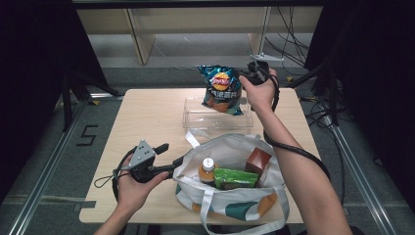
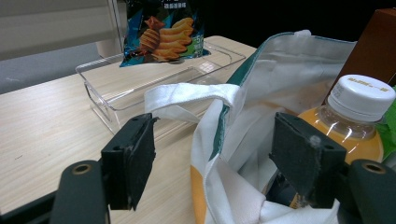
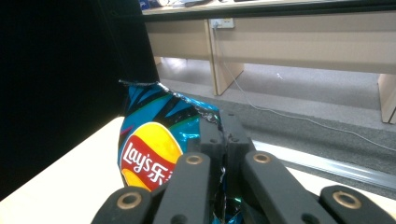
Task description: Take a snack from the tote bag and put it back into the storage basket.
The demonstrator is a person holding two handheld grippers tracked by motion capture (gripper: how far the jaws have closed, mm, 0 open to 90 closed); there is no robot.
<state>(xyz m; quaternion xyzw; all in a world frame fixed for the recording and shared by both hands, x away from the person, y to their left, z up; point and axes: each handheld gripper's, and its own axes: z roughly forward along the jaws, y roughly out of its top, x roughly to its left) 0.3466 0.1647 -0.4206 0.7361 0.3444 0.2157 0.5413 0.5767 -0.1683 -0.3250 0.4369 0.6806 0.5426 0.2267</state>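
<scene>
Chip bag, high view: blue crisp packet (image 1: 220,90) hanging upper centre of frame, over the clear tray (image 1: 195,119), lower edge dipping toward or into it; contact with tray floor not readable from here.
Right gripper, high view: right gripper (image 1: 249,74) at the packet's top right corner, upper right of centre, hand wrapped round it.
Left gripper, high view: left gripper (image 1: 169,157) lower left, jaws reaching at the rim of the tote bag (image 1: 232,205); bottle (image 1: 207,170), green pack (image 1: 236,178) and brown box (image 1: 257,162) standing inside the tote.
Left gripper view: jaws spread wide either side of the tote's rim and white strap (image 2: 196,93), nothing pinched; bottle cap at right edge; packet's lower half top centre above the tray, its top cut off by the frame.
Right gripper view: jaws pressed together on the crimped top seam of the packet (image 3: 149,149), logo at lower left of centre.
Handling, judged: light, air-puffed, foil slick and crackly; contents brittle, so no squeezing the belly; flat seam looks the best hold, though a corner pinch may let it swing or slip.
Hidden: packet's bottom end and the tray below it missing from the right gripper view; back of the packet unseen; tote's floor buried under goods; brown box cropped at upper right of the left gripper view.
</scene>
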